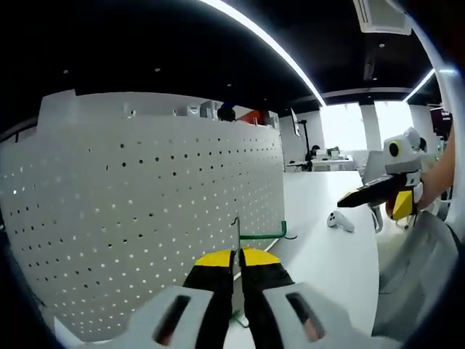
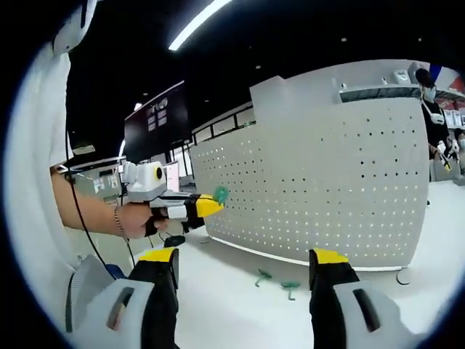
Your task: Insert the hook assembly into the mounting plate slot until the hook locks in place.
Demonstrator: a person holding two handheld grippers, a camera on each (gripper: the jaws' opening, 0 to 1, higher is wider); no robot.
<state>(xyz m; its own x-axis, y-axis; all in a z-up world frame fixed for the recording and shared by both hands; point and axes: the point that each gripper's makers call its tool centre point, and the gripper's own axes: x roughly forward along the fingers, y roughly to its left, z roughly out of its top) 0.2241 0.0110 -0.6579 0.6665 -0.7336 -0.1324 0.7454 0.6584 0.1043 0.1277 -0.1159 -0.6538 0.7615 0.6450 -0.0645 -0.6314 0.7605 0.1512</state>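
Between the left gripper's [image 1: 237, 256] closed yellow-tipped jaws sits a green hook [image 1: 260, 235] — its thin stem upright, its arm reaching right, just in front of the white perforated mounting plate [image 1: 145, 211]. In the right gripper view the same gripper is held in a hand [image 2: 134, 218], green showing at its tip, near the plate's left edge. Two more green hooks [image 2: 277, 282] lie on the white table [image 2: 240, 305] before the plate. The right gripper [image 2: 243, 256] hangs with jaws spread wide, holding nothing — well apart from the plate.
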